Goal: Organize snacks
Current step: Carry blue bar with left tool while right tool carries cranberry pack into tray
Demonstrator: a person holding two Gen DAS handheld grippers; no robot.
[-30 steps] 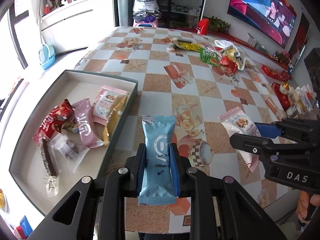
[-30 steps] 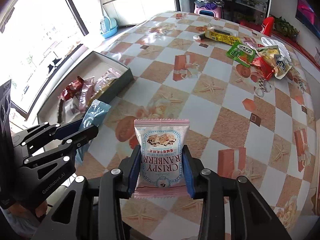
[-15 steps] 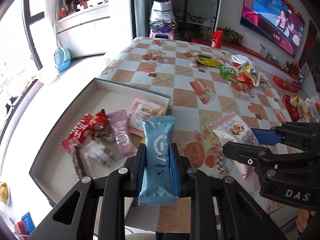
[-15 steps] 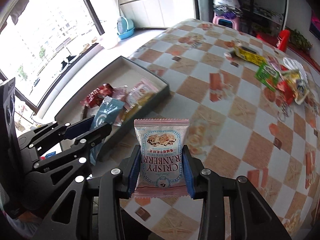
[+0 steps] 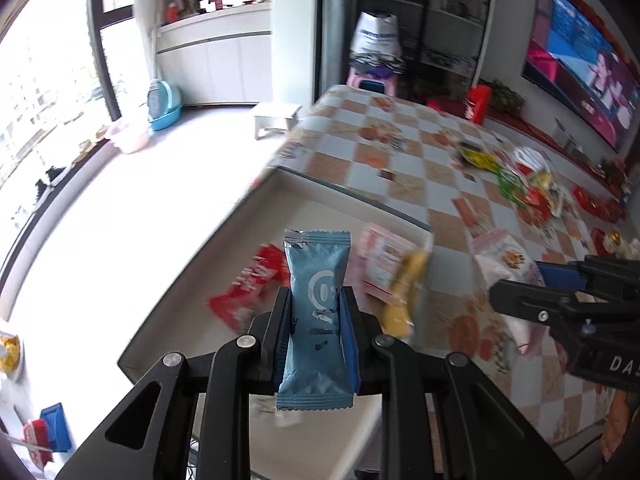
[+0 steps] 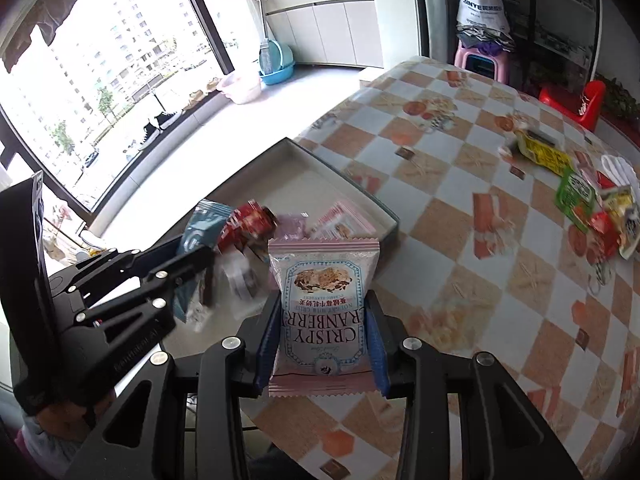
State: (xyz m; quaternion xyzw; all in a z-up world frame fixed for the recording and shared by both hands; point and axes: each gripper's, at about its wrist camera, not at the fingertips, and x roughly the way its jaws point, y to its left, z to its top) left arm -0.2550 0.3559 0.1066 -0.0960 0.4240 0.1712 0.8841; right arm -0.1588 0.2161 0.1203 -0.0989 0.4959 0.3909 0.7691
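We are swinging both grippers over from the middle of the checkered table [image 6: 460, 208] toward the grey tray [image 5: 348, 194] at its left edge, which a second ago lay off to the side. Our left gripper [image 5: 316, 320] is clenching the blue snack packet [image 5: 318, 280] above the tray's near end; our right gripper [image 6: 322, 340] is gripping the pink Crispy Cranberry packet [image 6: 324, 296] just beside it. Both packets look ready to drop among the snacks already in the tray.
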